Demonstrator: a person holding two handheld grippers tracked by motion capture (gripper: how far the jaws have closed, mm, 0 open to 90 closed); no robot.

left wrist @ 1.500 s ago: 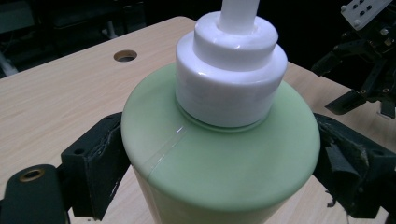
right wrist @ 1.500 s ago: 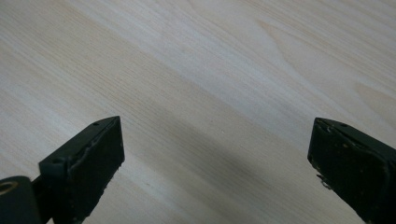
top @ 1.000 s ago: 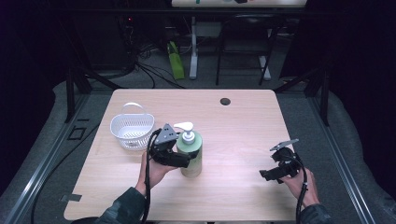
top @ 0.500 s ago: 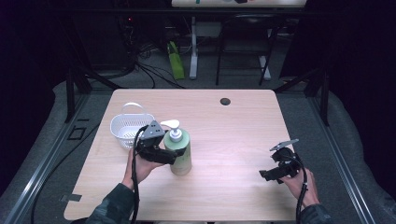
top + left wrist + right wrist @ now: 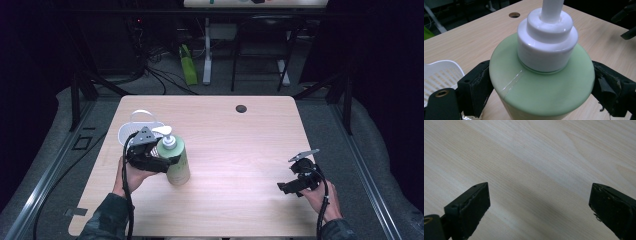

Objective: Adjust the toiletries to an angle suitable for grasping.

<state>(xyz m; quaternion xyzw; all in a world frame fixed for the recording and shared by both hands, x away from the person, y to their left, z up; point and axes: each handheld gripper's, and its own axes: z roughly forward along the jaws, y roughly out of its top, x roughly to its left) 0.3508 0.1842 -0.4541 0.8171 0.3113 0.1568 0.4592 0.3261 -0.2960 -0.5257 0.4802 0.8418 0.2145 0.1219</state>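
Your left gripper grips the green bottle, which has slid toward the tabletop's left edge and now stands beside the basket. Likely it goes in next. Your right gripper rests wide open, empty, near the right edge.

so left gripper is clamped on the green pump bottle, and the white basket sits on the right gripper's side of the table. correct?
Not quite. The left gripper is clamped on the green pump bottle, but the white basket sits on the left gripper's side of the table, just behind that hand, as the high view shows. The right gripper has only bare wood near it.
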